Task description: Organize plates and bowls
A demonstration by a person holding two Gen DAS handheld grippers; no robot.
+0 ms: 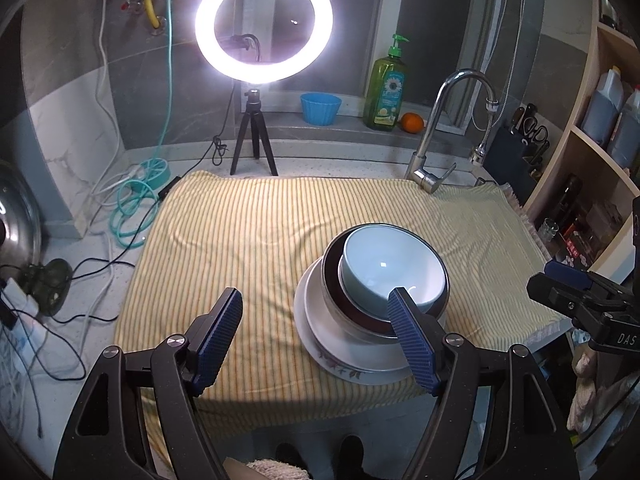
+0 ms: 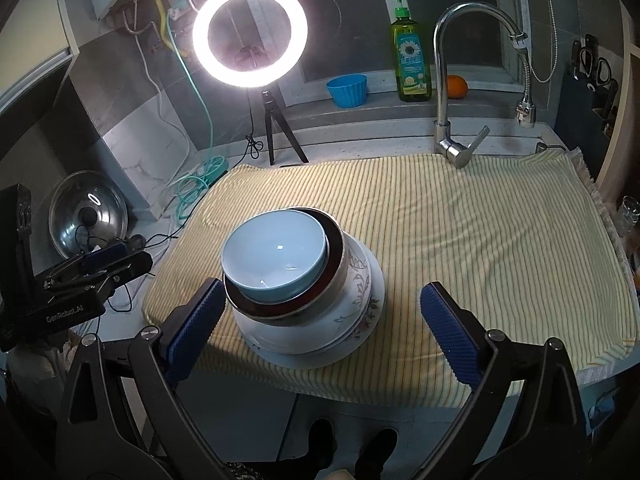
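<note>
Left gripper [image 1: 316, 328] jaws wide apart w/ nothing between, right gripper [image 2: 326, 320] likewise spread and empty, light blue bowl [image 2: 274, 260] nested in dark-rimmed bowl [image 2: 334, 280], both atop floral plates [image 2: 360, 312], stack on yellow striped cloth [image 2: 480, 240] near its front edge.

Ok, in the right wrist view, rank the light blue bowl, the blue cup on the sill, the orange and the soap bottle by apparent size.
1. Light blue bowl, though it is nearest the camera.
2. Soap bottle.
3. Blue cup.
4. Orange.
</note>
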